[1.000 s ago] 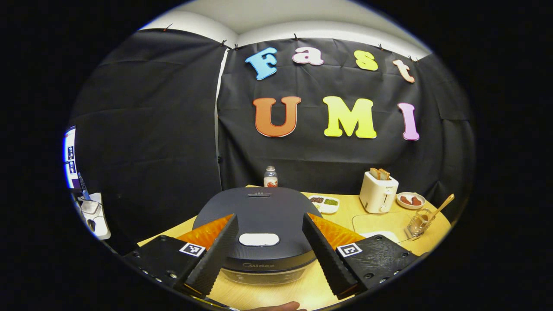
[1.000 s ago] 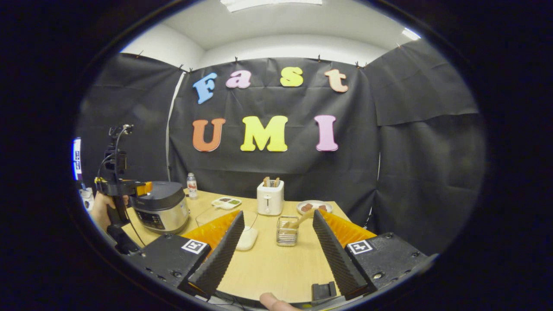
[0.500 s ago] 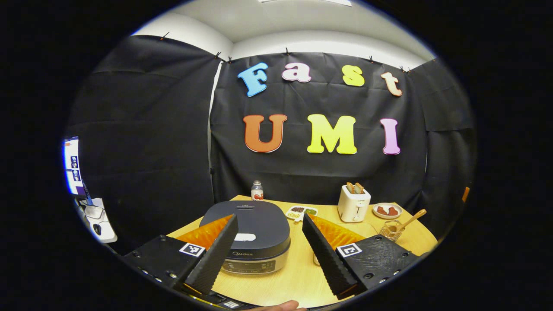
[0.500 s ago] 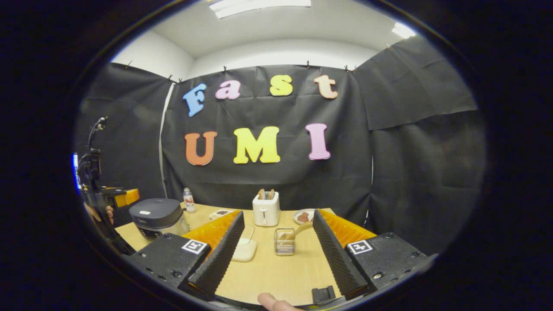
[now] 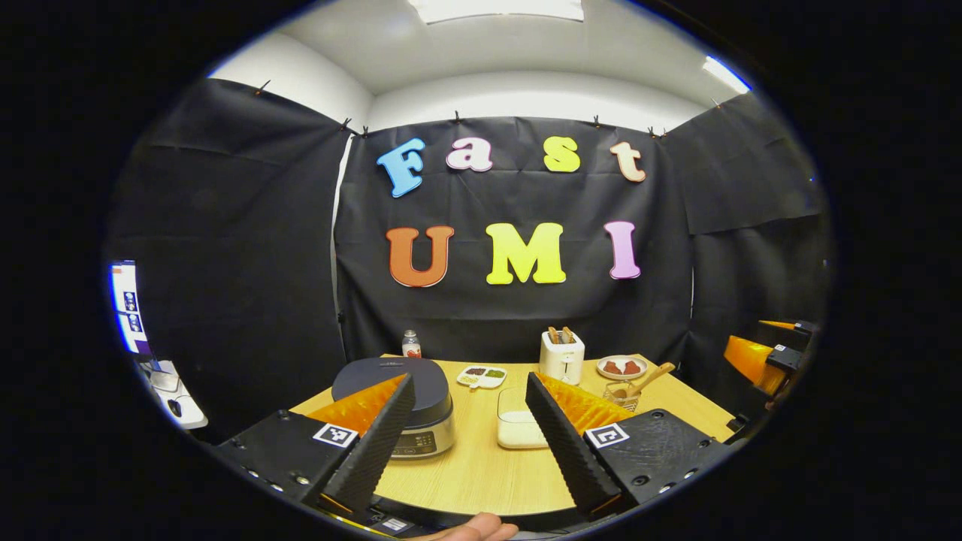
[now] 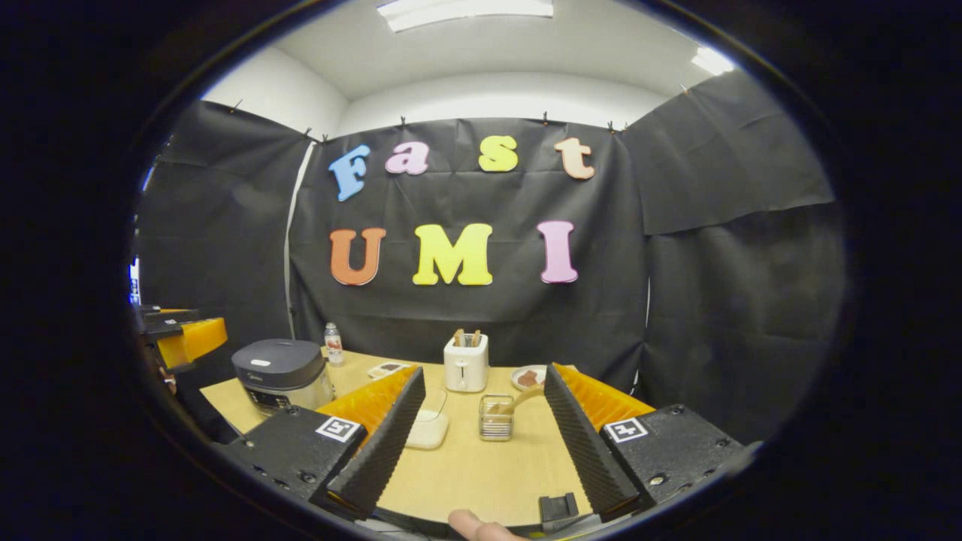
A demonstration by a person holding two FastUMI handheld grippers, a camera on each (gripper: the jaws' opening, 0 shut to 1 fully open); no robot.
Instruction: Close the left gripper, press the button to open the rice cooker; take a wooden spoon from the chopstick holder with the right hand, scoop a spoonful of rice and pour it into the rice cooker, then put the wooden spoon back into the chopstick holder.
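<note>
Left gripper view: the rice cooker (image 5: pixel 409 397), lid down, sits lower left of centre on the worktop (image 5: pixel 481 473); the wooden spoon (image 5: pixel 648 378) stands in the chopstick holder (image 5: pixel 621 392), lower right; left gripper (image 5: pixel 467 443) and right gripper (image 6: pixel 481 442) both gape, holding nothing.

One rice cooker (image 5: pixel 421 394) sits at lower left of centre in the left gripper view, lid down. One clear container of rice (image 5: pixel 517 421) stands at lower centre. One wire chopstick holder (image 5: pixel 622 393) is at lower right of centre, with one wooden spoon (image 5: pixel 652 376) leaning out of it. One white toaster (image 5: pixel 561 356) stands near the middle, with two slices of toast (image 5: pixel 561 335) sticking up from it. One small bottle (image 5: pixel 410 345) stands behind the cooker. One divided white dish (image 5: pixel 482 376) and one round plate (image 5: pixel 621 367) lie on the one wooden table (image 5: pixel 481 469). Two grippers show: the left gripper (image 5: pixel 470 439) at the bottom, the right gripper (image 5: pixel 759 357) at the right edge.
</note>
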